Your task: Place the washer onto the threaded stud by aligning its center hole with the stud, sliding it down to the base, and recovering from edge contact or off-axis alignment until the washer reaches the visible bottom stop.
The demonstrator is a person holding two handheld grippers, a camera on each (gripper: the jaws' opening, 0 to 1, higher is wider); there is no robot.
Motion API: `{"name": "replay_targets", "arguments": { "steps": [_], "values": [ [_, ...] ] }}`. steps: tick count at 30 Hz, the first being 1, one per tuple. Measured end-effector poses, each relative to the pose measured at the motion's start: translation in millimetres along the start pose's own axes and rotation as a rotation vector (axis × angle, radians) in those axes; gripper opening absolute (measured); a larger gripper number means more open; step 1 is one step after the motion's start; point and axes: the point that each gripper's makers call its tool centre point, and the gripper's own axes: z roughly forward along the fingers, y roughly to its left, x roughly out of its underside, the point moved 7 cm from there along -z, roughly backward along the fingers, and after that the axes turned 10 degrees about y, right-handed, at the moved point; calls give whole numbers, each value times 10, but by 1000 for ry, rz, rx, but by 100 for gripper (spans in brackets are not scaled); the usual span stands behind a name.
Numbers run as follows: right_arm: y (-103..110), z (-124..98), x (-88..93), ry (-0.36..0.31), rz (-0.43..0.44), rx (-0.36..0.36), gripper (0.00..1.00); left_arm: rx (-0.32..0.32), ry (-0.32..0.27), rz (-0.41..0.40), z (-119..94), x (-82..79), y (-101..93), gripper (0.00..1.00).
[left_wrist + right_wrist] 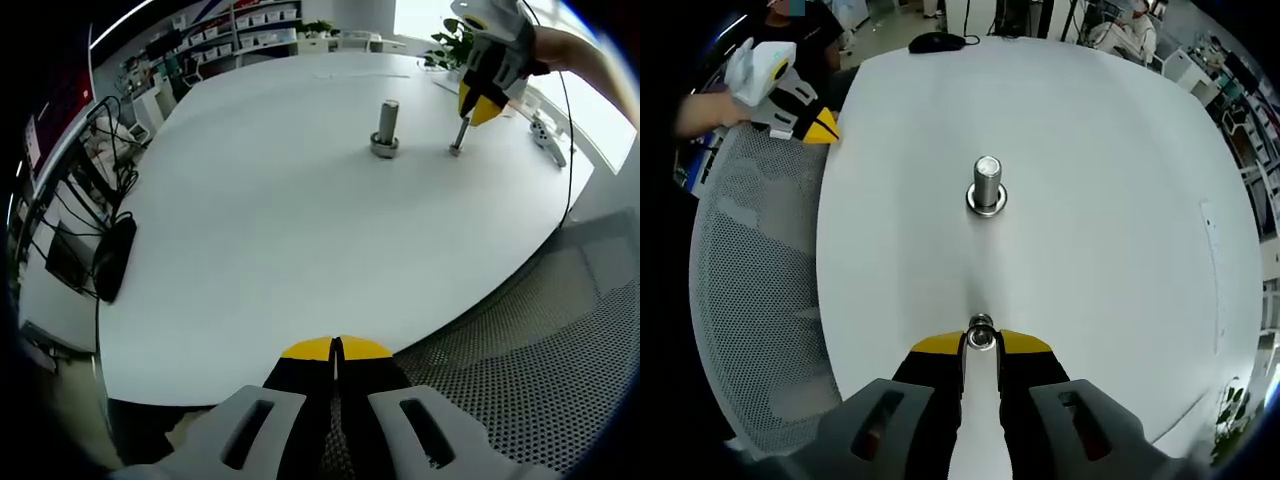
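Right claw (981, 343) sits at the bottom middle of the right gripper view, with its two yellow-tipped jaws pinched close on a small shiny ring, the washer (981, 337). In the left gripper view this same claw shows at the upper right, and the washer (456, 150) looks to be touching the desk (280, 250) or just above it; I cannot tell which.

The threaded stud (986, 185) stands upright in the middle of the right gripper view, well apart from the washer. In the left gripper view it is in the upper middle (386, 128). It is a gray metal post with a flat round top and a wider round collar at its foot. That collar looks like the bottom stop.

Left claw (336, 347) is at the bottom of its own view. Its jaws are closed together with nothing between them.

To do this step well, I think the right claw should lift the washer, carry it over the stud's top, and hold it flat so the hole sits right over the post. If it tips or catches on an edge, lift a little and try again.

The desk is white, smooth and rounded. A chair (750, 280) with gray mesh full of tiny holes shows at the left of the right gripper view.
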Motion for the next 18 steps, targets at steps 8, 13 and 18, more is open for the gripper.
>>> {"name": "replay_targets", "arguments": {
  "steps": [8, 13, 18],
  "values": [
    [35, 144, -3, 26, 15, -13, 14, 0, -11, -4, -4, -9, 5, 0],
    [44, 222, 5, 37, 25, -15, 14, 1, -21, -11, -16, -18, 6, 0],
    [33, 285, 18, 48, 26, -11, 14, 3, -27, -10, -17, -22, 4, 0]
  ]
}}
